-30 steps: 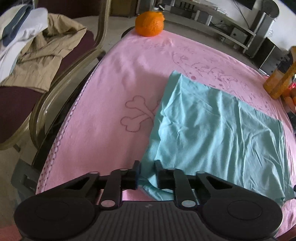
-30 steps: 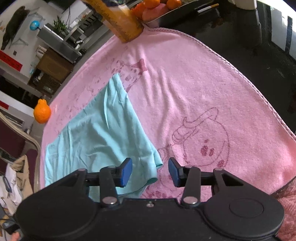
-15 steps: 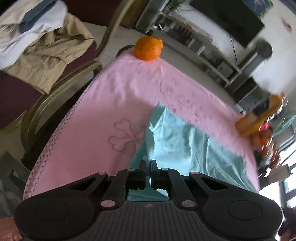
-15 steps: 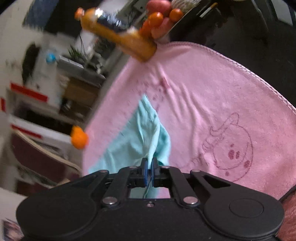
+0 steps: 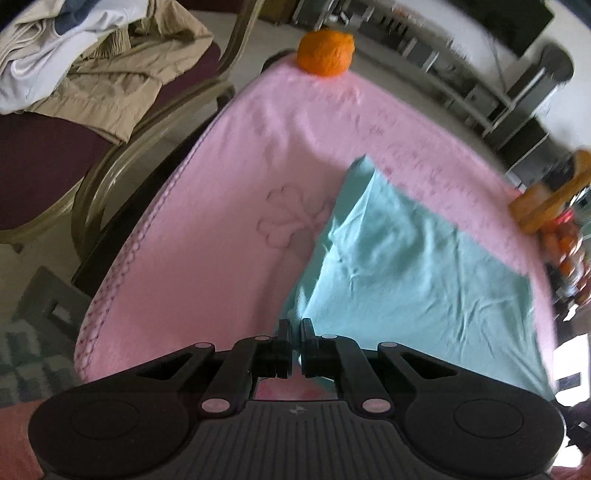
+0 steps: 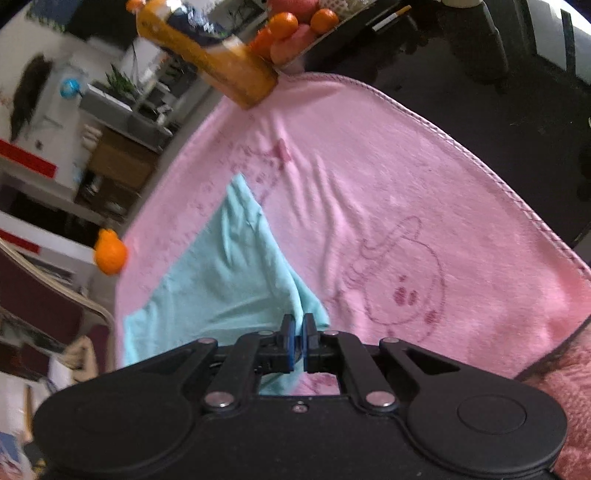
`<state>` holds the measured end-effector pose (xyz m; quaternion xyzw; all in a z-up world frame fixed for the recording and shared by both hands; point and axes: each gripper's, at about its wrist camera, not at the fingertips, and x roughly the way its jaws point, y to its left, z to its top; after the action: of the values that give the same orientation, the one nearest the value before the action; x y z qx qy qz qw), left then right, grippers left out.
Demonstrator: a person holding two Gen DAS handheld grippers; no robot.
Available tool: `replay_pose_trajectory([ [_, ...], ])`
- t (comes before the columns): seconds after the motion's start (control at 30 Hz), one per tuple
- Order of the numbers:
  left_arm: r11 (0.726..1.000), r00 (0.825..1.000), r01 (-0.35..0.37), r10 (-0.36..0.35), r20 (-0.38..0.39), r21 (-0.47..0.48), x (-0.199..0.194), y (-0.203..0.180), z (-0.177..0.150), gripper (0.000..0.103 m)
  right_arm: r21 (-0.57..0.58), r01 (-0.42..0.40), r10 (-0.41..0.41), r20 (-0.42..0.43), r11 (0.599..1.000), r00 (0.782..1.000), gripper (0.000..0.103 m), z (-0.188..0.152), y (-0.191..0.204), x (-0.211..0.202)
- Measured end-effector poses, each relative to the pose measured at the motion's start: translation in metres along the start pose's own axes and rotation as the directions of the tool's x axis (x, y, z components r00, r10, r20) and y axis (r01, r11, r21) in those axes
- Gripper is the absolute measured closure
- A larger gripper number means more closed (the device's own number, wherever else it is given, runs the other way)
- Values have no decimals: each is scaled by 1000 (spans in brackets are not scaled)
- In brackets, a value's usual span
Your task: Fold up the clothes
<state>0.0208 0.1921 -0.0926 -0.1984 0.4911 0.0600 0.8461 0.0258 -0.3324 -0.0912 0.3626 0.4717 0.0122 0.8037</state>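
A teal garment (image 5: 406, 273) lies folded on a pink towel (image 5: 236, 206) that covers the table. In the left wrist view my left gripper (image 5: 296, 325) is shut on the garment's near left corner, which is lifted off the towel. The right wrist view shows the same teal garment (image 6: 229, 280) on the pink towel (image 6: 388, 192); my right gripper (image 6: 298, 321) is shut on its near right corner, and the cloth rises in a ridge to the fingers.
An orange (image 5: 325, 52) sits at the towel's far corner. A chair (image 5: 122, 147) piled with clothes (image 5: 92, 62) stands left of the table. An orange juice bottle (image 6: 207, 51) and a tray of fruit (image 6: 295, 27) stand at the far right edge, on dark tabletop (image 6: 480, 96).
Both grippers closed on the near corners of the teal garment and have begun lifting them; the right one was open a second ago. The cloth now pulls up toward the fingers.
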Motion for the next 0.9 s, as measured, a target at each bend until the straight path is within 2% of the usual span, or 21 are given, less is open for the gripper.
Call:
replay_pose_trajectory([
  [0.13,983,989,-138,143,-35,125,18,-17,-7,93,-104,115,-120,-38,988,992,98,-6,12,17],
  [0.2,973,985,-169,173,-13,156,15,-21,-9,86,-135,178,-183,-21,975,983,93,-7,17,22],
  [0.23,972,985,-173,174,9,159,9,-22,-9,86,-137,184,-187,-13,973,982,88,-7,18,20],
  [0.3,974,985,-166,156,74,158,-8,-22,-5,87,-109,120,-120,6,987,993,80,-4,18,10],
  [0.4,979,982,-102,71,174,178,-37,-27,10,83,-101,32,-26,59,994,998,80,3,32,-12],
  [0.47,979,976,-65,22,215,195,-43,-37,26,80,-132,-41,53,89,990,995,79,12,52,-26],
  [0.57,976,965,-17,-40,259,215,-45,-51,54,78,-215,-122,151,127,969,980,73,30,92,-40],
  [0.63,977,962,8,-66,264,213,-35,-60,76,78,-263,-152,196,148,953,969,67,46,117,-41],
  [0.73,983,974,63,-98,203,175,-2,-64,106,75,-291,-171,226,167,941,960,59,66,139,-28],
  [0.8,985,981,45,-75,181,167,19,-66,117,75,-274,-166,215,162,947,963,59,79,141,-10],
  [0.9,978,990,5,-34,138,206,46,-73,119,75,-234,-132,170,147,963,974,58,92,131,27],
])
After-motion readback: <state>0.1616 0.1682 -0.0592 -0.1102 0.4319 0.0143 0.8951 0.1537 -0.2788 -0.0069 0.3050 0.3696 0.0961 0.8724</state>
